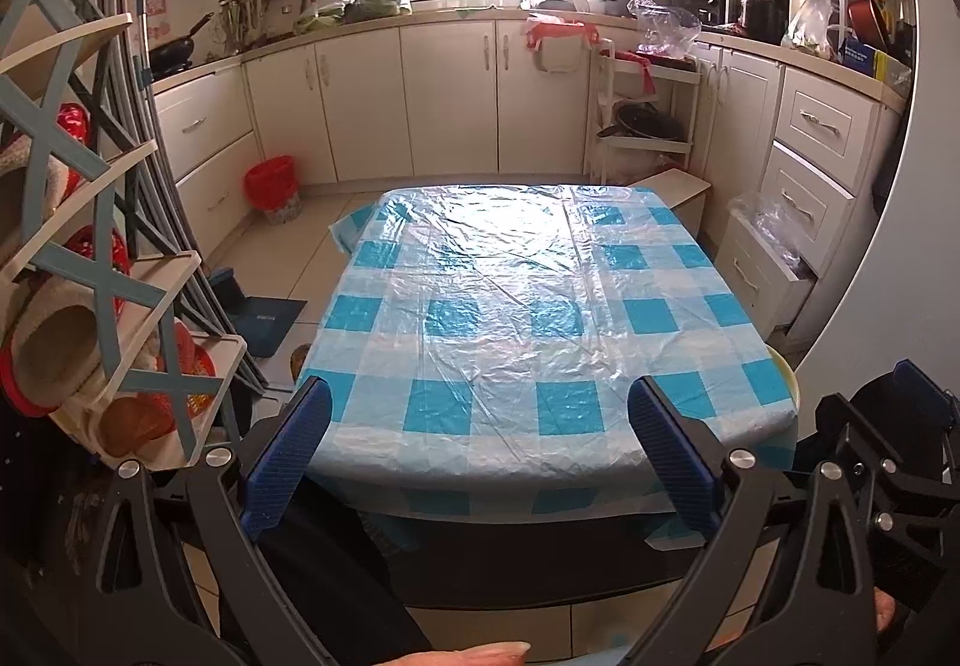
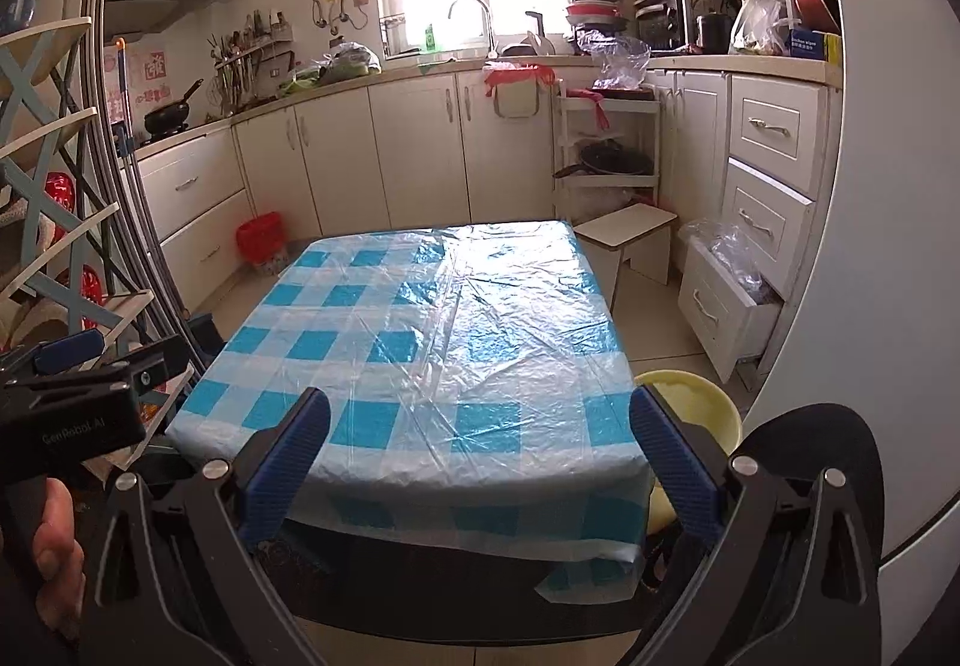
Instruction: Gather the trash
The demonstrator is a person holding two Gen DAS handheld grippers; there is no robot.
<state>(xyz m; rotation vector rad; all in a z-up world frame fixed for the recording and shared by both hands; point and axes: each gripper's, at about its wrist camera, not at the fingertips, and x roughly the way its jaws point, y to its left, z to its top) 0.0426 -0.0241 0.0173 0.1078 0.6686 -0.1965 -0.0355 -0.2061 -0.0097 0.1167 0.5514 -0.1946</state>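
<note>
Red trash bin (image 1: 273, 186) stands beyond the checked table (image 1: 540, 306); both grippers gape empty, only the right view showing a faucet (image 2: 471, 15).

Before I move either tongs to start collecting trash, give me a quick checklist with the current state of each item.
1. Left tongs open, holding nothing: ok.
2. Right tongs open, holding nothing: ok.
3. Trash visible on the blue-and-white checked plastic tablecloth: not ok, none seen.
4. Red-lined waste bin on the floor by the left cabinets, upright: ok.
5. Bin's contents or free room: cannot tell.
6. Pale yellow round bowl beside the table's right corner, near the right tongs: ok, apart.
</note>
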